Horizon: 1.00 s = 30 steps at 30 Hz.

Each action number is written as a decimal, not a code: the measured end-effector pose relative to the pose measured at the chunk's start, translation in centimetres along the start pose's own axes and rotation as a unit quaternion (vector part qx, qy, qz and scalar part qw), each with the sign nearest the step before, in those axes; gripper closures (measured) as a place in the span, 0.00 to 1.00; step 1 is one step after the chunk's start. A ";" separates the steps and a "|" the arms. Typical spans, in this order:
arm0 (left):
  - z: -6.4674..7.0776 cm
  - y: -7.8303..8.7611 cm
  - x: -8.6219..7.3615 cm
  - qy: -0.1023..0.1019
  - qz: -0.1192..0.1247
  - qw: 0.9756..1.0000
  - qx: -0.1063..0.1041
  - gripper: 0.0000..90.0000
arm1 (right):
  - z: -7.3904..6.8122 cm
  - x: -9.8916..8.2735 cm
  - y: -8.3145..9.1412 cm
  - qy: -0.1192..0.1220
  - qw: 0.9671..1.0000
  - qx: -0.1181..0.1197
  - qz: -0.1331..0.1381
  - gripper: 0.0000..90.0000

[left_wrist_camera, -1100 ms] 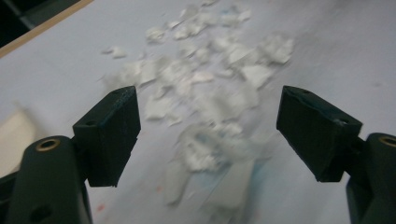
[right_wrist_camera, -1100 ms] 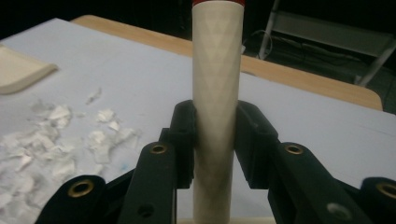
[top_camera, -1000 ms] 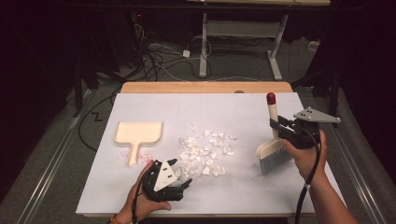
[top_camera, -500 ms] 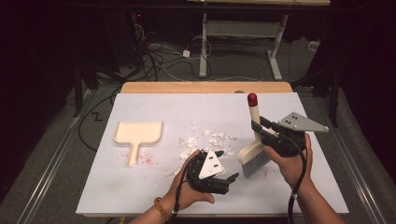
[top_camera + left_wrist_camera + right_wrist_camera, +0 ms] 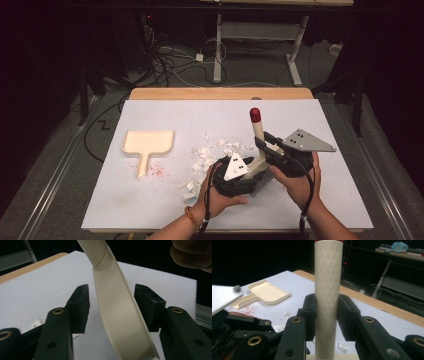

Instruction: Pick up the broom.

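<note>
Claws first: our right claw is clamped on the cream, diamond-textured handle of a hand brush with a red tip, holding it upright above the white bench. Our left claw has just been closing, and in the left gripper view the brush's smooth cream neck runs between its pads; a gap shows on both sides, so we judge it not yet gripping. From the high view both claws sit close together near the front middle of the bench, with the brush head low between them, just right of the scattered white paper scraps.

We read this as the step of steadying or re-gripping the brush with both hands before sweeping. The cream plastic dustpan lies well apart to the left, beyond the scraps, with some red specks near its handle.

Next, we think the left claw should either finish closing on the neck or let go, then the bristles must come down beside the scraps and push them toward the dustpan.
</note>
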<state>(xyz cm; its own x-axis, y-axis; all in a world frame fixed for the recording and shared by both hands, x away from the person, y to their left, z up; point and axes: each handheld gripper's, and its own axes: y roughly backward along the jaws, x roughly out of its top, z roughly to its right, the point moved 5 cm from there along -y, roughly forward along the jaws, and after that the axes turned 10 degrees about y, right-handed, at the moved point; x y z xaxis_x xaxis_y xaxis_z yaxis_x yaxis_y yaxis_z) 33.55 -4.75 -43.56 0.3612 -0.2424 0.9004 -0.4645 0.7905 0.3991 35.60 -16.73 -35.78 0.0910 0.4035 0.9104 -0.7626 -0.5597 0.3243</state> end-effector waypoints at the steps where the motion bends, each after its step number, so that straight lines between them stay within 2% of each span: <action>1: -0.1 0.2 -0.1 -0.004 0.000 1.000 -0.007 0.54 | -0.2 0.1 0.0 0.005 1.000 0.003 0.000 0.78; 2: -0.2 0.4 -0.2 -0.007 0.002 1.000 -0.007 0.59 | -0.3 0.1 0.1 0.005 1.000 0.003 0.002 0.78; 4: -0.5 0.7 -0.2 -0.012 -0.001 1.000 -0.006 0.61 | -0.4 0.2 0.2 0.007 1.000 0.010 0.009 0.78; 8: -1.1 1.6 -0.4 -0.009 -0.009 1.000 -0.024 0.67 | -0.6 0.2 0.7 0.015 1.000 0.016 0.019 0.77; 9: -1.2 1.9 -0.4 -0.012 -0.012 1.000 -0.025 0.69 | -0.6 0.3 1.0 0.011 0.999 0.034 0.027 0.77; 10: -1.3 2.2 -0.4 -0.015 -0.015 0.999 -0.028 0.69 | -0.6 0.3 1.0 0.011 0.999 0.034 0.027 0.77; 12: -1.6 3.1 -0.2 -0.020 -0.023 0.999 -0.045 0.71 | -0.6 0.3 1.6 0.015 0.998 0.057 0.037 0.75; 14: -1.6 3.6 -0.1 -0.032 -0.029 0.998 -0.053 0.72 | -0.5 0.3 2.1 0.027 0.997 0.064 0.043 0.68; 17: -1.5 4.2 0.0 -0.048 -0.040 0.996 -0.069 0.72 | -0.1 -0.1 2.5 0.047 0.992 0.105 0.043 0.63; 19: -1.4 4.4 0.1 -0.058 -0.045 0.995 -0.074 0.72 | 0.1 -0.5 2.6 0.060 0.989 0.133 0.030 0.60; 20: -1.4 4.4 0.1 -0.058 -0.045 0.995 -0.074 0.72 | 0.1 -0.5 2.6 0.060 0.989 0.133 0.030 0.60; 21: -1.2 4.5 0.2 -0.067 -0.051 0.993 -0.081 0.72 | 0.2 -1.0 2.7 0.081 0.984 0.154 0.024 0.56; 23: -1.1 4.7 0.2 -0.075 -0.056 0.992 -0.090 0.72 | 0.2 -1.4 2.6 0.091 0.977 0.192 0.018 0.52; 25: -1.0 5.0 0.3 -0.077 -0.055 0.990 -0.104 0.72 | 0.1 -2.4 2.3 0.111 0.967 0.230 -0.005 0.48; 28: -1.0 5.4 0.5 -0.081 -0.052 0.988 -0.118 0.72 | -0.3 -3.6 1.8 0.139 0.953 0.268 -0.030 0.46; 29: -1.0 5.5 0.5 -0.082 -0.053 0.987 -0.125 0.72 | -0.5 -3.9 1.5 0.152 0.951 0.266 -0.040 0.46; 30: -1.0 5.6 0.5 -0.081 -0.052 0.986 -0.133 0.72 | -0.6 -4.2 1.3 0.154 0.948 0.276 -0.045 0.46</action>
<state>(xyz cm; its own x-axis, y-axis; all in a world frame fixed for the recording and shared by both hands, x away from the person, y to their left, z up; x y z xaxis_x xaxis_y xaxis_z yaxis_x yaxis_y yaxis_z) 31.96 0.08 -41.06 0.2518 -0.4002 0.8812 -0.1953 0.8708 0.4513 33.79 -18.70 -39.33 -0.1160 0.6117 0.7826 -0.3015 -0.7724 0.5590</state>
